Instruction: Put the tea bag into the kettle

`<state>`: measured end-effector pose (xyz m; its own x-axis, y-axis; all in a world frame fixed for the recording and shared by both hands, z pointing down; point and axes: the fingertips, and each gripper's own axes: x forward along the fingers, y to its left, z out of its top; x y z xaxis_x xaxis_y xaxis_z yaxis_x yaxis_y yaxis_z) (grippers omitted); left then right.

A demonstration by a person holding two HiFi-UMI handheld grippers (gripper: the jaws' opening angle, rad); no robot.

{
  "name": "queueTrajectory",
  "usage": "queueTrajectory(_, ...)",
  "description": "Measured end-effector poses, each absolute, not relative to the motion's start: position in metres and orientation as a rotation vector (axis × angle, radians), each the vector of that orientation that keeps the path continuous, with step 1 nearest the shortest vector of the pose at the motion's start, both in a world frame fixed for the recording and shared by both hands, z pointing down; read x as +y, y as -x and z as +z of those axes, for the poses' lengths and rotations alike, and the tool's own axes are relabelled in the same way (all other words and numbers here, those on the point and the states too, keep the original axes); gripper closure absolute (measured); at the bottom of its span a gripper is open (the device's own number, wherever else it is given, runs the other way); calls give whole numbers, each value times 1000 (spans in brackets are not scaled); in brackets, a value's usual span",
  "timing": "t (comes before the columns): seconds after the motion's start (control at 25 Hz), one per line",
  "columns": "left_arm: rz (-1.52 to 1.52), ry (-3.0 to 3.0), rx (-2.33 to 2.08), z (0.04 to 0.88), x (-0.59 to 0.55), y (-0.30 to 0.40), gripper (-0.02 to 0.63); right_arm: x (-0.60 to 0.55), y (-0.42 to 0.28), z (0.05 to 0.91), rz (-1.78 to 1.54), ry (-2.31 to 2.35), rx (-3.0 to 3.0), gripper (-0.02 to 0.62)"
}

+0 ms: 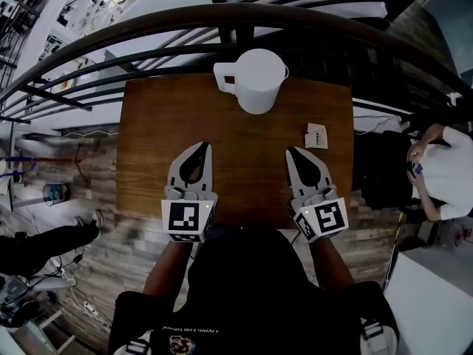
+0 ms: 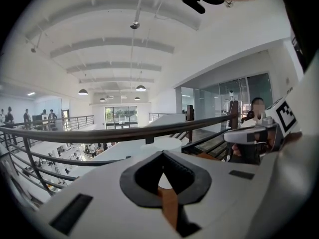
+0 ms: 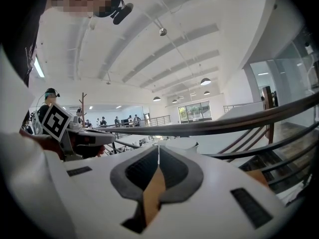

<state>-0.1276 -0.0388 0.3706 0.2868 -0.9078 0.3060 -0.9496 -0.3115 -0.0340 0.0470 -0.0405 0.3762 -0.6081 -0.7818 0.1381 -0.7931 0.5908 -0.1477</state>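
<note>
1. A white kettle point(image 1: 255, 80) stands at the far edge of a wooden table point(image 1: 244, 168).
2. The tea bag point(image 1: 316, 135) lies flat, nearer than the kettle and to its right.
3. The left gripper point(image 1: 205, 146), jaws closed and empty, hovers near-left of the kettle, well apart from the bag.
4. The right gripper point(image 1: 290, 151), likewise closed on nothing, hovers near-right of the kettle, its tip just short of the bag.

Dim, flat head view, white kettle point(image 1: 255, 80) the brightest patch, faint sheen on the table point(image 1: 244, 154) before the kettle, rail point(image 1: 222, 17) behind the kettle bowed by fisheye, gripper views bright from ceiling lamps point(image 2: 141, 88), black vignette round their edges, nearest surfaces soft
</note>
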Motion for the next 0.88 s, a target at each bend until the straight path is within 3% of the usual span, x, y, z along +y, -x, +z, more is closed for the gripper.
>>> queueTrajectory(0.88, 444, -2467, -1753, 370, -153, 143, 601, -171, -40, 363, 139, -1483, -2706, 578)
